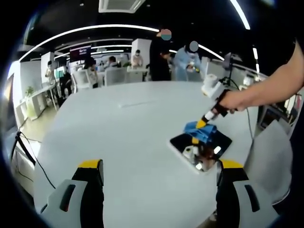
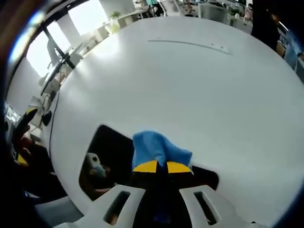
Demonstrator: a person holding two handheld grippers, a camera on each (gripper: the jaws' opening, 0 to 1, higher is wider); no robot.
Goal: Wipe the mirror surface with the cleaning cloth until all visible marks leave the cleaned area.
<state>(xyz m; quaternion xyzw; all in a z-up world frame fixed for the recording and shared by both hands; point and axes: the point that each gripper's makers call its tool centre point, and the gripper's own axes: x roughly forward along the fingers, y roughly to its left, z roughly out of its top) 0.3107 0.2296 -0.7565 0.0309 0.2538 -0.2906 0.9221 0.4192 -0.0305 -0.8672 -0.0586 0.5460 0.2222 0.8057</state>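
While the right gripper (image 2: 164,167) pinches the crumpled blue cloth (image 2: 154,147) low in frame on the dark rectangular mirror (image 2: 111,145), the wide-open left gripper (image 1: 159,166) steadies nothing, so the mirror could slide.

Crumpled blue cloth (image 2: 156,148) on flat dark mirror (image 2: 111,147), table's near edge.

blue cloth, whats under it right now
The mirror lies flat on the white table, and the blue cloth rests on it, pinched by the right gripper. Any marks beneath the cloth are covered.
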